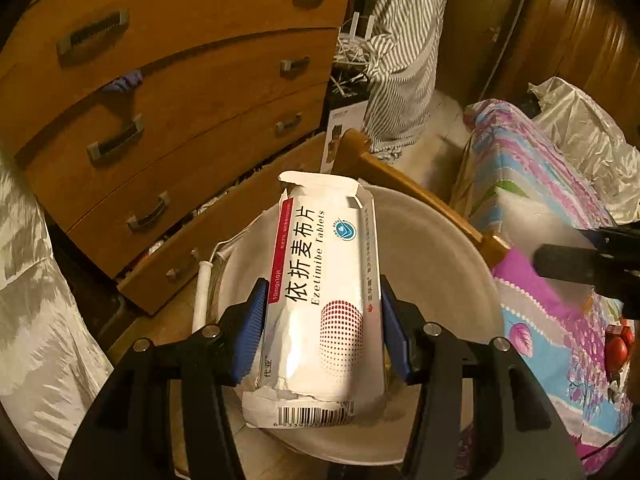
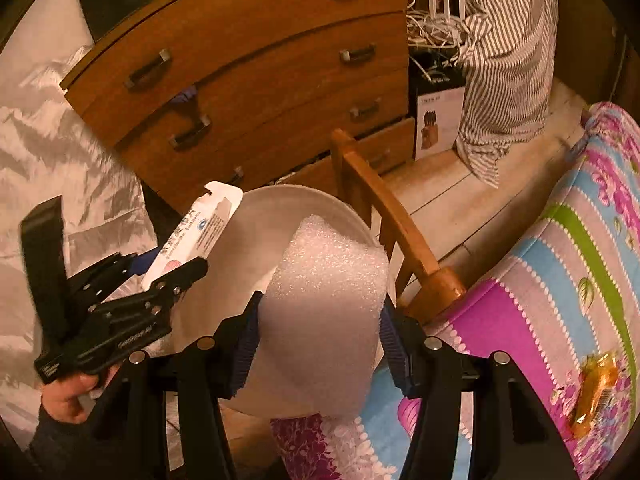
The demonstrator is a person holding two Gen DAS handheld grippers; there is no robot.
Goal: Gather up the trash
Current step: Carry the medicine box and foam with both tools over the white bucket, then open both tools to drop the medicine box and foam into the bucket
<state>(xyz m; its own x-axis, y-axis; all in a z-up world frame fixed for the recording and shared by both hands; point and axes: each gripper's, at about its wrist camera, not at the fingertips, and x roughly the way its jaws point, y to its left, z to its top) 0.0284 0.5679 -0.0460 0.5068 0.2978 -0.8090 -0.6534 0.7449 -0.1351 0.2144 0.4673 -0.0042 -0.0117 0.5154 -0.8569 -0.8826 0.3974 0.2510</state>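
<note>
Left gripper point(image 1: 324, 332) clamps torn tablet box point(image 1: 320, 300) mid-frame over white basin point(image 1: 440, 248); right gripper point(image 2: 320, 332) clamps foam piece point(image 2: 332, 304) above it. Neither dropped yet; orange wrapper point(image 2: 594, 384) lower right remains.

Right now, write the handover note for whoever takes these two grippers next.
Left gripper: shut on the torn tablet box, held above the white basin.
Right gripper: shut on a white foam piece, also over the basin's rim.
Done: both pieces picked up; neither dropped yet.
Left: release both into the basin if it serves as the bin. An orange wrapper lies on the floral bedding, likely next.
</note>
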